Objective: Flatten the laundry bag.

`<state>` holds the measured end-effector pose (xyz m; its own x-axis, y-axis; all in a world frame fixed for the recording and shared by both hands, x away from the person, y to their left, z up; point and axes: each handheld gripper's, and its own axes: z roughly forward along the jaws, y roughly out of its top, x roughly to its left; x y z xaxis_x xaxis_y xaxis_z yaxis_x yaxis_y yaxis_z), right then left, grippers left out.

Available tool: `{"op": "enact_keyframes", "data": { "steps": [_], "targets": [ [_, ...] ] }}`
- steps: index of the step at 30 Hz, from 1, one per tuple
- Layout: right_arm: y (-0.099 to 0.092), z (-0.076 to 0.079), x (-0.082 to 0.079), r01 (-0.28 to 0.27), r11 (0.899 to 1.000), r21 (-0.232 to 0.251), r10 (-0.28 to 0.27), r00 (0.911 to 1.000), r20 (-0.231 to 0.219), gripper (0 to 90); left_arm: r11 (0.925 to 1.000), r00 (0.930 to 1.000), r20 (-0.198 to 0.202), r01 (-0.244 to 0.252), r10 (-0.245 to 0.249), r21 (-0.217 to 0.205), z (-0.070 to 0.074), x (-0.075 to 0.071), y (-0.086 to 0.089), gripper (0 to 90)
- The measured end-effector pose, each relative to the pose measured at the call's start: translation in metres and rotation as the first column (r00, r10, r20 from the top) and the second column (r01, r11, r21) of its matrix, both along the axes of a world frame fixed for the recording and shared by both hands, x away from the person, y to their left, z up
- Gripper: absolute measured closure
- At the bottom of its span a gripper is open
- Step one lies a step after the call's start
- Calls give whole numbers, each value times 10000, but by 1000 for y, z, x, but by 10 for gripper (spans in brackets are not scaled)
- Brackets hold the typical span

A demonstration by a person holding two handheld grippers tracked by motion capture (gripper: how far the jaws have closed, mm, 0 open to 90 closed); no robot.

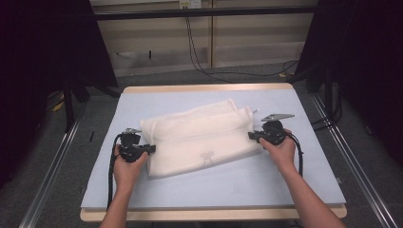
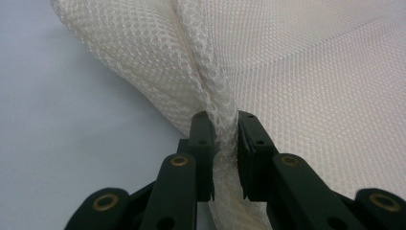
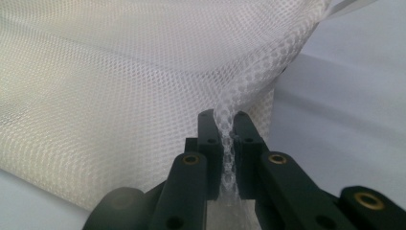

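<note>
A white mesh bag lies folded across the middle of the pale blue table top. My left gripper grips its left edge; in the left gripper view a bunched fold of the mesh bag is pinched between the black pads of the left gripper. My right gripper is shut on the bag's right edge. In the right gripper view a thin strip of the mesh bag runs between the fingers of the right gripper, and the cloth lifts off the table there.
The table's wooden rim shows at the far edge. Bare blue surface lies in front of the bag and on both sides. Cables trail on the floor behind the table, and metal rails run along each side.
</note>
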<state>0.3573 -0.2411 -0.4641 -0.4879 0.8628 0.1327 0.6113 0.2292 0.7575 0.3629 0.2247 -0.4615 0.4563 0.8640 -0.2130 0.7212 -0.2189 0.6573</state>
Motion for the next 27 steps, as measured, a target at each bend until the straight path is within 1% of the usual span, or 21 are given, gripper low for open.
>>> {"op": "enact_keyframes", "data": {
  "steps": [2, 3, 4, 5, 6, 7, 8, 9, 10, 11, 13, 14, 15, 16, 17, 19, 20, 23, 24, 26, 27],
  "targets": [
    [-3, 0, 4, 224, 9997, 50, -224, 9996, 146, 850, 10000, 9999, 104, -61, 61, -16, 1, 6, -4, 781],
    [-3, 0, 5, 294, 9996, 22, -295, 9991, 321, 849, 10000, 9999, 114, -43, 43, 8, 1, 9, -5, 780],
    [-4, 1, 5, 338, 9994, -33, -337, 9985, 437, 848, 10000, 10000, 63, -50, 50, 33, 2, 11, -7, 779],
    [-4, 1, 6, 327, 9993, -177, -318, 9983, 496, 844, 9999, 10000, -55, -44, 45, 164, 2, 12, -8, 773],
    [-3, 1, 6, 289, 9994, -208, -282, 9990, 337, 828, 9996, 9995, -284, -151, 157, 218, 0, 11, -10, 743],
    [-2, 0, 5, 155, 9997, -168, -154, 9999, 18, 802, 9993, 9992, -308, -250, 258, 268, -1, 10, -11, 685],
    [-2, -1, 4, 87, 9997, -214, -88, 9999, -52, 762, 9995, 9994, -273, -194, 201, 246, -2, 7, -10, 651],
    [-3, -2, 2, 8, 9998, -212, -12, 9997, -224, 702, 9997, 9993, -345, -97, 106, 246, -1, 6, -8, 632],
    [-4, -3, 1, -9, 9997, -262, -1, 9994, -353, 648, 9998, 9995, -292, -143, 147, 147, 1, 5, -7, 610],
    [-5, -3, -1, 37, 9992, -408, -53, 9993, -378, 621, 9999, 9995, -263, -170, 171, 19, 3, 4, -5, 596],
    [-7, -2, -4, 109, 9992, -383, -124, 9991, -395, 564, 9997, 9994, -289, -178, 174, -139, 8, 4, -4, 562],
    [-8, 0, -7, 237, 9991, -360, -254, 9985, -481, 532, 9999, 9996, -234, -128, 127, -53, 10, 5, -4, 542],
    [-9, 1, -9, 227, 9989, -415, -244, 9988, -414, 517, 9999, 9998, -115, -150, 149, -66, 12, 5, -5, 536],
    [-9, 2, -11, 203, 9988, -444, -221, 9990, -401, 509, 9996, 9997, -61, -231, 230, -145, 13, 5, -6, 529],
    [-10, 4, -14, 276, 9987, -424, -293, 9988, -396, 502, 9999, 9999, -14, -145, 144, -73, 14, 6, -6, 519],
    [-11, 7, -19, 322, 9984, -464, -336, 9990, -307, 492, 9993, 9991, 270, -337, 341, -129, 18, 8, -8, 503],
    [-12, 8, -22, 330, 9985, -436, -342, 9991, -256, 489, 9992, 9993, 246, -278, 285, -294, 18, 11, -9, 503],
    [-15, 9, -29, 363, 9987, -368, -370, 9991, -202, 491, 9996, 9998, 155, -144, 147, -234, 17, 18, -15, 490],
    [-15, 9, -31, 394, 9987, -311, -400, 9990, -173, 492, 9996, 9998, 125, -164, 167, -249, 16, 20, -16, 496],
    [-17, 8, -36, 420, 9987, -273, -426, 9988, -230, 495, 9999, 10000, -30, -60, 60, -112, 14, 24, -18, 513],
    [-18, 7, -38, 443, 9985, -326, -452, 9986, -286, 495, 9997, 9998, -123, -175, 173, -169, 12, 25, -20, 528]
  ]
}}
